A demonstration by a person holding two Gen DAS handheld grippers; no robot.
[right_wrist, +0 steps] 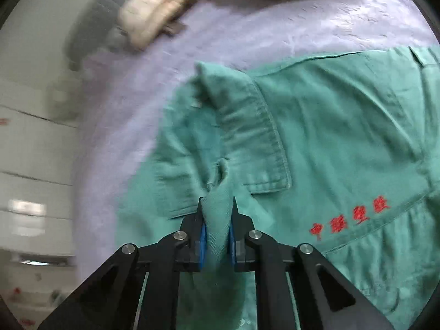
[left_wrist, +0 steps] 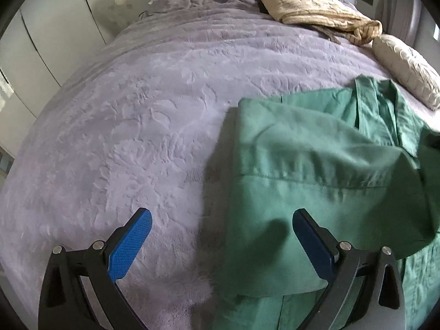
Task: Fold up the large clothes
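A large green work jacket (left_wrist: 316,170) lies on a lilac bedspread (left_wrist: 132,126), partly folded over itself. My left gripper (left_wrist: 220,217) is open and empty, its blue pads spread wide above the jacket's left edge. In the right wrist view the jacket (right_wrist: 343,126) shows red embroidered characters (right_wrist: 349,217) and a cuffed sleeve end (right_wrist: 247,126). My right gripper (right_wrist: 217,211) is shut on a bunched fold of the green fabric, lifted off the bed.
A beige crumpled garment (left_wrist: 316,11) and a pale pillow (left_wrist: 409,68) lie at the head of the bed. A fan (left_wrist: 118,2) and white wardrobe doors (left_wrist: 33,44) stand to the left. The bedspread lies bare to the left of the jacket.
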